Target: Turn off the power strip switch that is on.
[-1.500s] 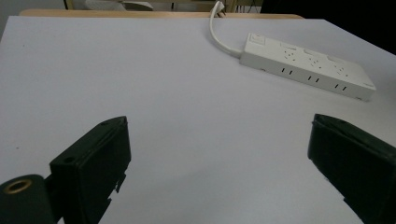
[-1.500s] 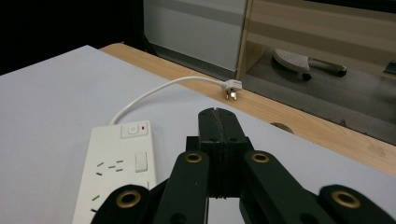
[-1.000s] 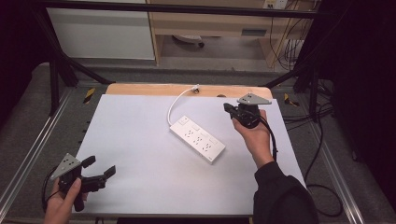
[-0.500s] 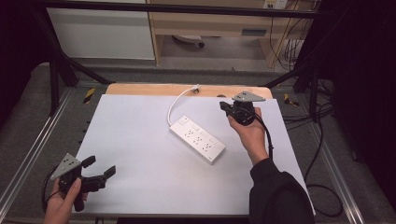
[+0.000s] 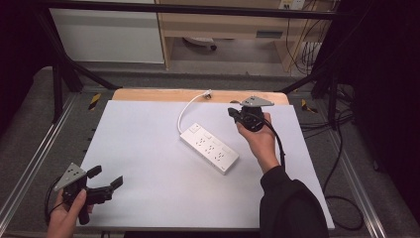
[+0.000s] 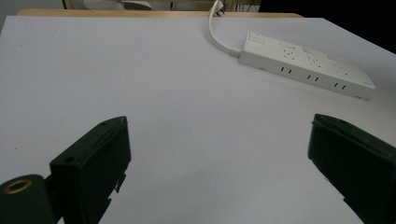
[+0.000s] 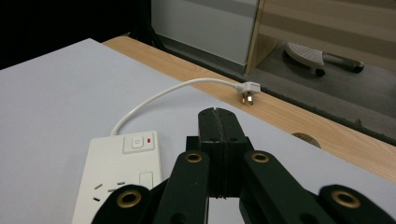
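Note:
A white power strip [image 5: 209, 148] lies slantwise on the white table [image 5: 148, 148]. Its white cord [image 5: 184, 110] curves to a plug [image 5: 208, 93] on the wooden far edge. My right gripper [image 5: 232, 113] hovers just right of the strip's switch end, jaws pressed together with nothing between them. In the right gripper view the shut right gripper [image 7: 217, 112] points at the plug [image 7: 247, 88], with the power strip's switch end [image 7: 121, 172] below left. At the near left corner my left gripper [image 5: 106, 179] stands open and empty. The left gripper [image 6: 219, 122] faces the power strip [image 6: 306, 65] across bare table.
A wooden strip [image 5: 148, 94] runs along the table's far edge. Metal frame rails [image 5: 29, 163] flank both sides. Black cables [image 5: 341, 198] lie on the floor at the right. A cabinet [image 5: 109, 34] and a shelf unit stand beyond the table.
My right hand has drifted a little to the left, nearer the strip's switch end, jaws still shut. The left hand and the power strip have stayed put.

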Demonstrator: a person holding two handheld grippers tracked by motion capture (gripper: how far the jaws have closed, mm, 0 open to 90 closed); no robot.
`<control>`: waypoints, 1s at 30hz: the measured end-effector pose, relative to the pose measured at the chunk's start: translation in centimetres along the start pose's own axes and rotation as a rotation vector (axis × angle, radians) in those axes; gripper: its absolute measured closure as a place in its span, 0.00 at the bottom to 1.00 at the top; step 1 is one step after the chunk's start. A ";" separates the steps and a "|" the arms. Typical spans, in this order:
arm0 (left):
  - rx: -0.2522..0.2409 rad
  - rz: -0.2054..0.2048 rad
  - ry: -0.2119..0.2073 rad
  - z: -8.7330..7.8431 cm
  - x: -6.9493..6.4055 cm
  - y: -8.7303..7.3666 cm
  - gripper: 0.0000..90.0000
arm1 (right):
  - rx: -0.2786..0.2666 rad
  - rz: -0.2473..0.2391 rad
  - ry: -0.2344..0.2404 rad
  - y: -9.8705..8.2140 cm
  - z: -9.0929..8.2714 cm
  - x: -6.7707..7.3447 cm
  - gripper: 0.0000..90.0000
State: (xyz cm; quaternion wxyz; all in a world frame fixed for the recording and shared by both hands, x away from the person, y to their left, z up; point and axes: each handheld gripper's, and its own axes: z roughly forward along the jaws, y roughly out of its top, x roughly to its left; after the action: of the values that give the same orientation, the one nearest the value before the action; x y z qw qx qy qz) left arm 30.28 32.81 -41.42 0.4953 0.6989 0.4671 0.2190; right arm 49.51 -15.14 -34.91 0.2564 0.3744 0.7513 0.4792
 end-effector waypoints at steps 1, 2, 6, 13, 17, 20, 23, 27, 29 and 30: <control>0.001 0.000 0.000 0.0 0.0 0.0 0.07 | 0.002 0.001 0.003 0.0 0.1 0.0 1.00; 0.001 0.000 0.000 0.0 0.0 0.0 0.06 | 0.002 0.003 0.002 0.0 0.3 0.1 1.00; 0.001 0.000 -0.002 0.0 0.0 0.0 0.06 | 0.005 0.002 0.008 0.0 0.6 0.3 1.00; 0.001 0.000 -0.002 0.0 0.0 0.0 0.06 | 0.015 0.006 0.016 -0.1 1.5 0.6 1.00; 0.001 0.001 -0.002 0.0 0.0 0.0 0.06 | 0.024 0.004 0.021 -0.1 1.9 0.7 1.00; 0.003 0.003 -0.002 0.0 0.0 0.0 0.07 | 0.026 0.000 0.024 -0.1 2.3 0.9 1.00; 0.003 0.004 -0.002 0.0 0.0 0.0 0.07 | 0.034 -0.001 0.027 0.0 2.6 1.0 1.00; 0.003 0.004 -0.002 0.0 0.0 0.0 0.06 | 0.039 -0.003 0.030 0.0 3.0 1.1 1.00; 0.003 0.005 -0.003 0.0 0.0 0.0 0.06 | 0.041 -0.005 0.033 0.0 3.1 1.2 1.00; 0.003 0.005 -0.002 0.0 0.0 0.0 0.06 | 0.041 -0.005 0.033 0.0 3.1 1.2 1.00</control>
State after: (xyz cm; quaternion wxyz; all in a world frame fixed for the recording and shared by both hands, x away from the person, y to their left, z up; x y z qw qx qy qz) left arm 30.29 32.80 -41.38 0.4943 0.7011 0.4650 0.2188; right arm 51.14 -12.54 -36.17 0.2372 0.3699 0.7660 0.4692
